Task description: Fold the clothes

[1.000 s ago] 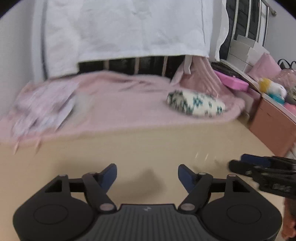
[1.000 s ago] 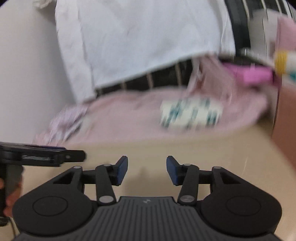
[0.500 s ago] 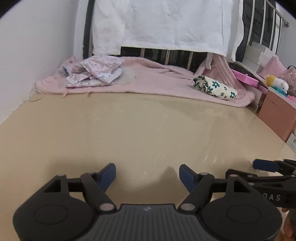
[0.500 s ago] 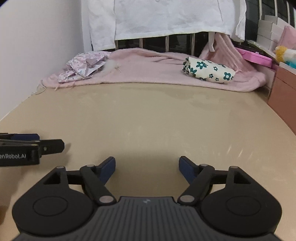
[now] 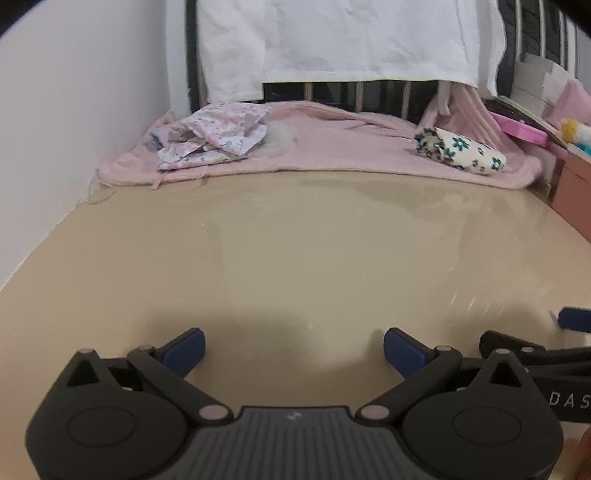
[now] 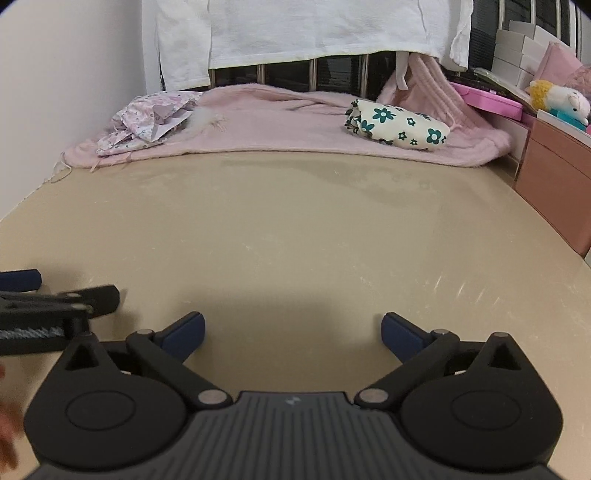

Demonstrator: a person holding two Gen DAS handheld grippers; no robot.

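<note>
Both grippers, left (image 5: 293, 349) and right (image 6: 291, 332), jaws just spread wide and empty, hover over the bare table (image 6: 295, 229) while the crumpled floral garment (image 6: 147, 122), seemingly soft, light, best pinched by an edge, lies far-left on a pink blanket (image 6: 277, 125).

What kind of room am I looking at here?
Most likely a bedroom at home: a beige table stands against a metal bed rail draped with white cloth, clothes lie on a pink blanket, and a plush toy sits nearby.
</note>
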